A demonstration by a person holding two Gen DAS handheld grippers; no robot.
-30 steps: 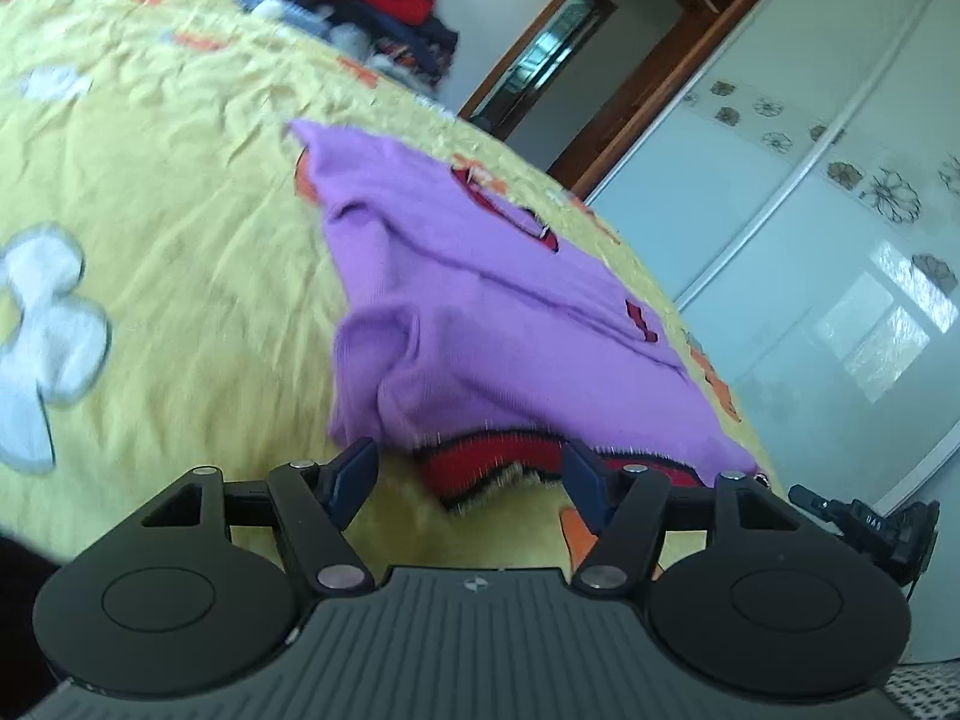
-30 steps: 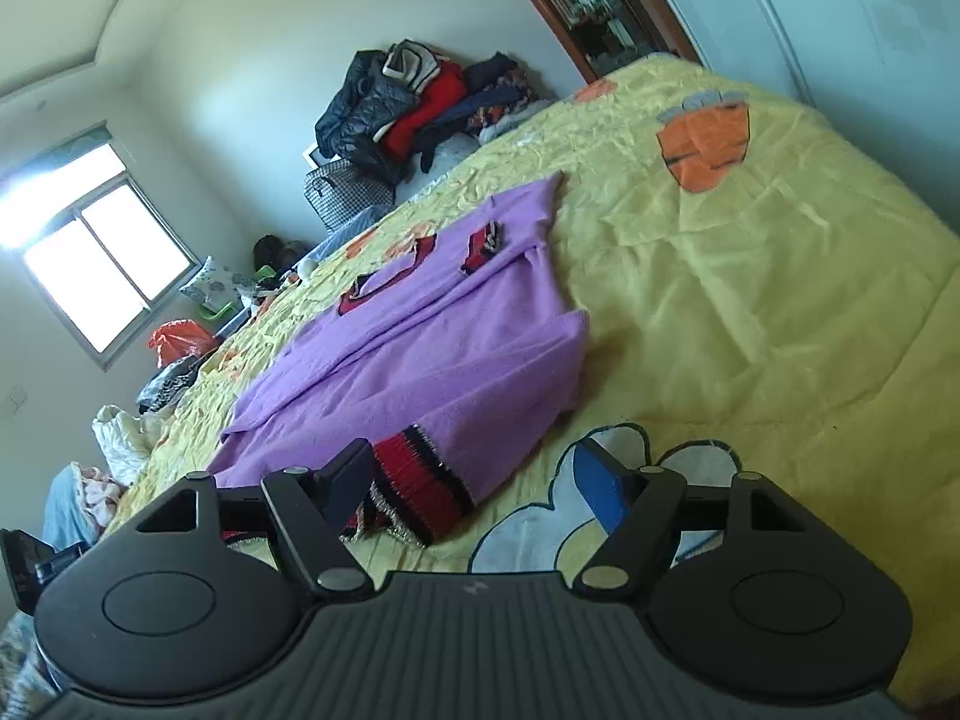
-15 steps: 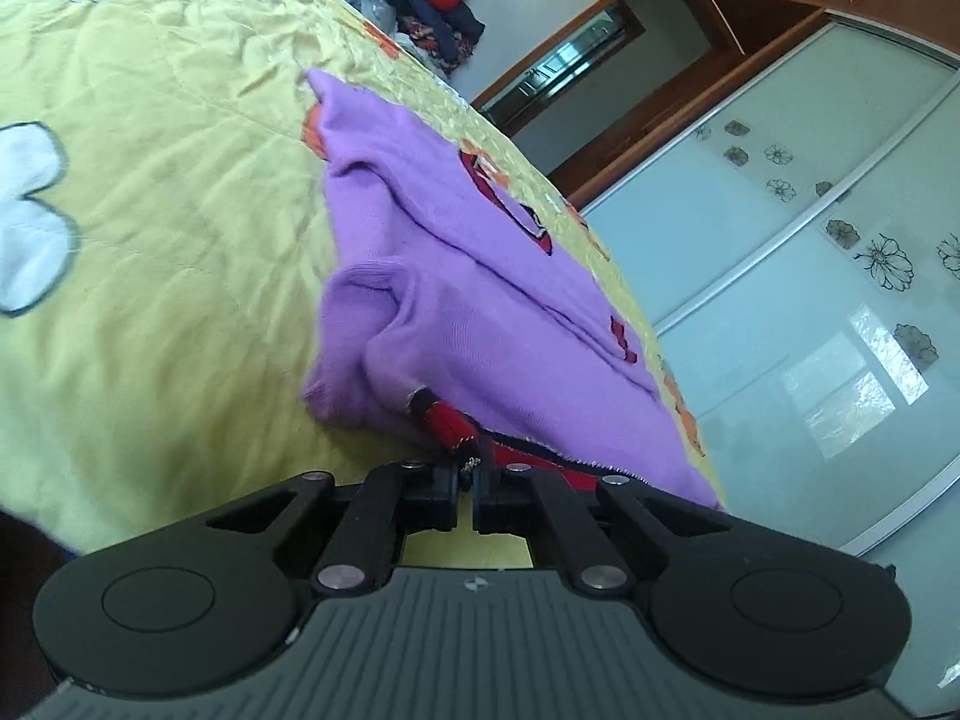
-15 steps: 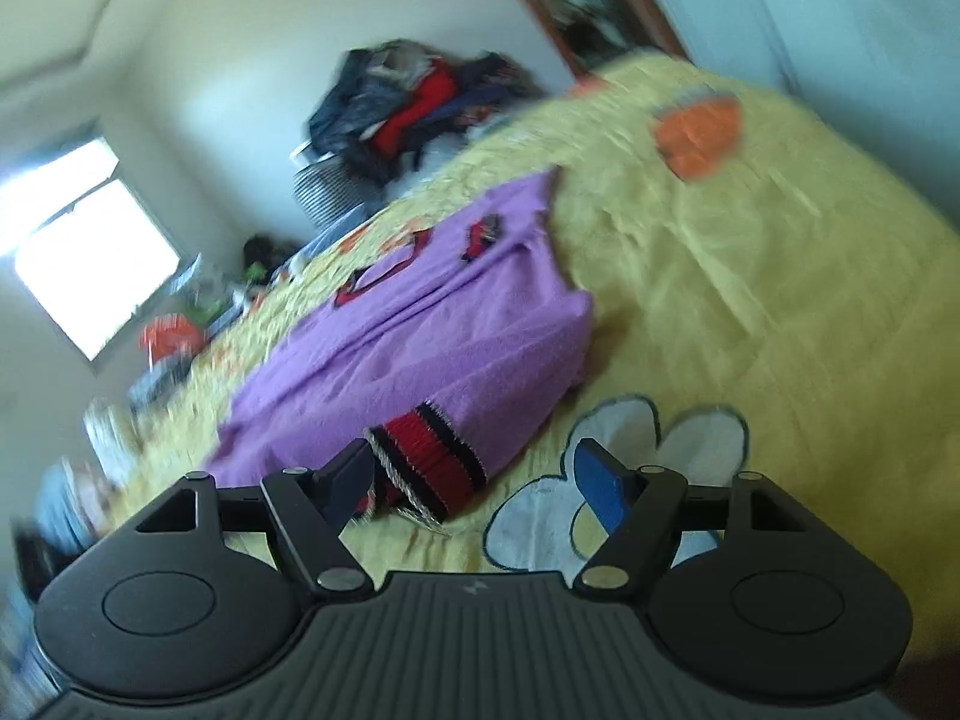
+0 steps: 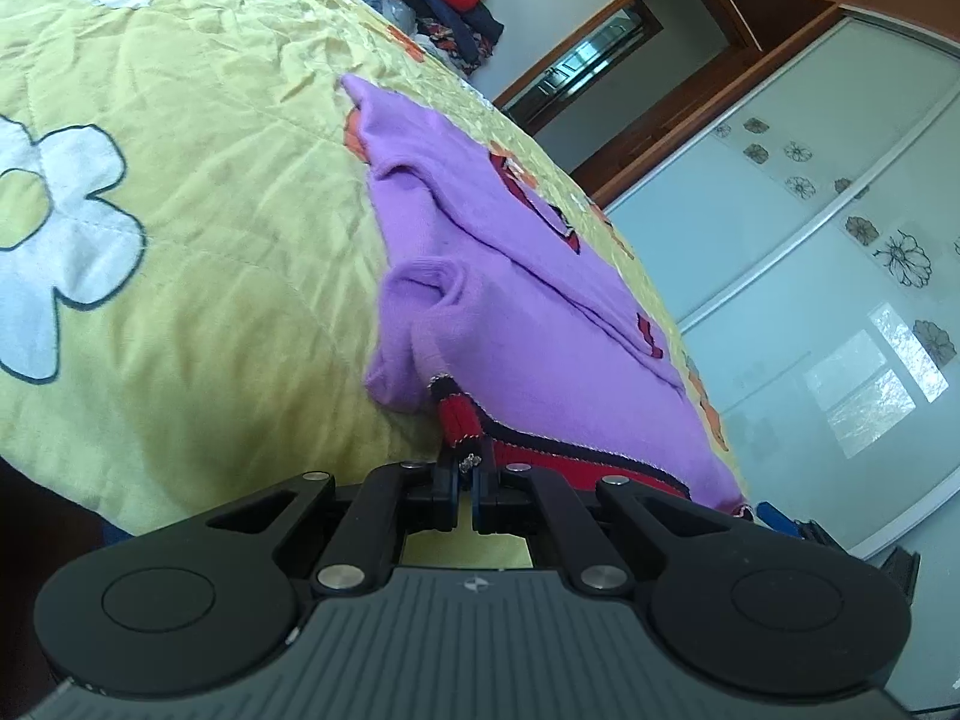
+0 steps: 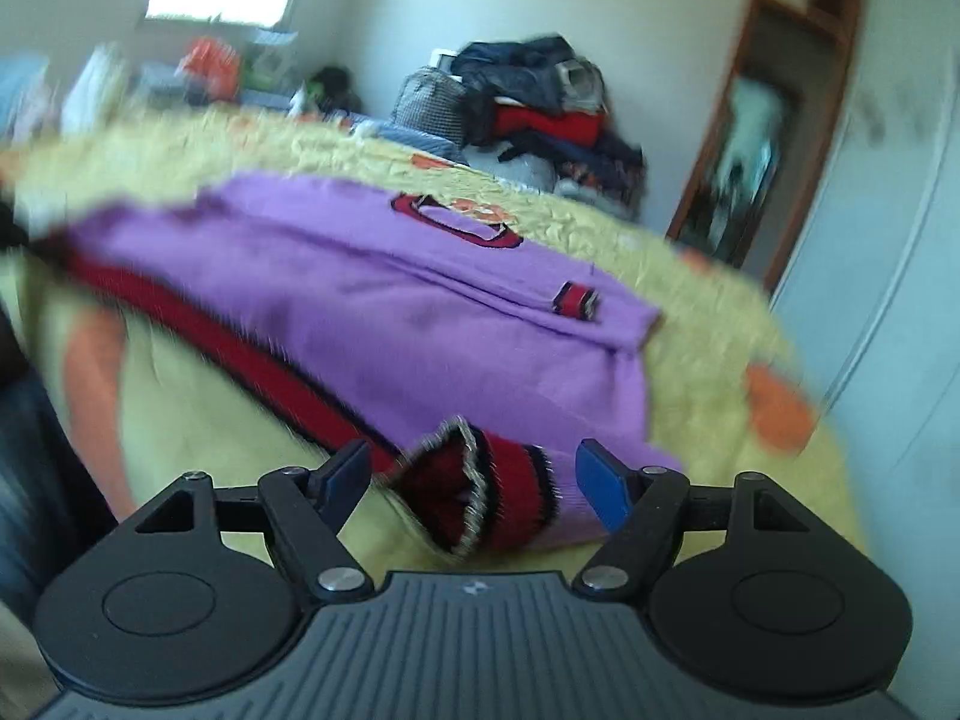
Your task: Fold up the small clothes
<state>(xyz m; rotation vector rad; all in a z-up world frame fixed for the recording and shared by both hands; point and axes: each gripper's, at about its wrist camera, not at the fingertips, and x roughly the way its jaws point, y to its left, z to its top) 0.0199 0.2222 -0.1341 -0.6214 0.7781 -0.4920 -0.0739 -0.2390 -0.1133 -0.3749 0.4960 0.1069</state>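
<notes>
Pinching the red hem (image 5: 459, 420) of the purple sweater (image 5: 540, 324), my left gripper (image 5: 465, 489) had snapped from wide open a second earlier to fully pressed together, the striped rib bunched up between its pads. My right gripper (image 6: 474, 474) had swung round to the other hem corner (image 6: 480, 486), jaws spread either side of the cuff-like fold and closing, not yet pressing. Both corners nearly secured, I judged, so the bottom-to-top fold could follow. That sweater lay flat on the yellow quilt (image 5: 198, 240), sleeves already folded in. Soft, fuzzy knit, thick ribbed red-and-black band with pale fringe; the quilt crinkled, stitched, with white flower patches (image 5: 60, 240).
</notes>
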